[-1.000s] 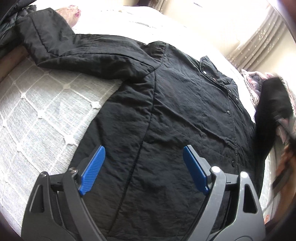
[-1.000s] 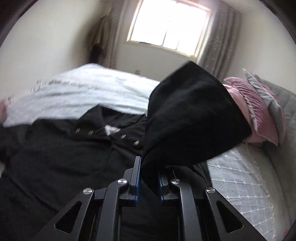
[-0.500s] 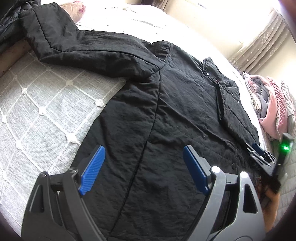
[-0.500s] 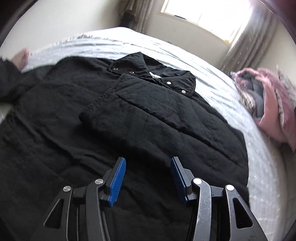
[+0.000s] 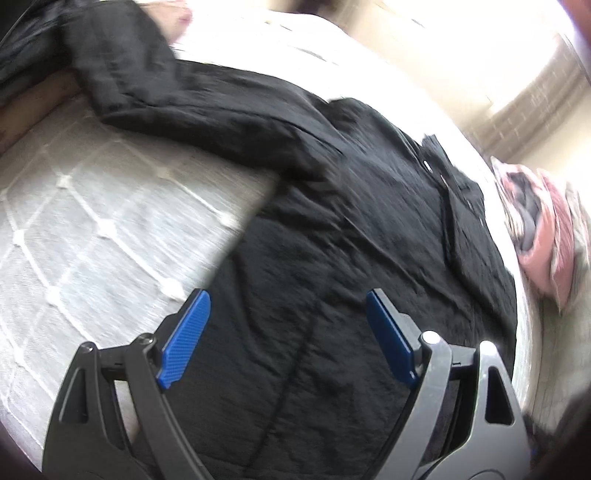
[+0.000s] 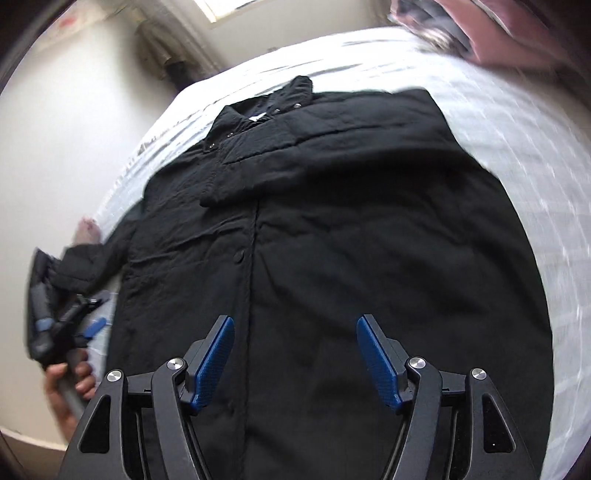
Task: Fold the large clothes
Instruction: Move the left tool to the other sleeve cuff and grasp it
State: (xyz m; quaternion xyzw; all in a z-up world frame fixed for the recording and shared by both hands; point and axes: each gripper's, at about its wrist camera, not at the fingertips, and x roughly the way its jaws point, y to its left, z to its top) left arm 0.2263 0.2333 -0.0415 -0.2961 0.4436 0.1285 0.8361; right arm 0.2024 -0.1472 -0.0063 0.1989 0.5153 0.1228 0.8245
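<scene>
A large black quilted coat [image 6: 332,240] lies face up on the bed, also seen in the left wrist view [image 5: 351,240]. One sleeve [image 6: 332,147] is folded across its chest; the other sleeve [image 5: 192,99] stretches out flat over the bedspread. My left gripper [image 5: 288,332] is open and empty above the coat's lower side edge; it also shows in the right wrist view [image 6: 74,325], held in a hand. My right gripper [image 6: 295,354] is open and empty above the coat's lower front.
A grey-white bedspread [image 5: 85,221] with a diamond pattern covers the bed. Pink pillows and bedding [image 5: 546,229] lie at the head end, also visible in the right wrist view [image 6: 498,26]. A window and curtains [image 5: 535,92] are behind. Another dark garment [image 5: 26,55] lies at the bed's edge.
My right gripper let go of the sleeve, now laid across the chest, opened wider and pulled back toward the coat's lower front. My left gripper shifted slightly, still open.
</scene>
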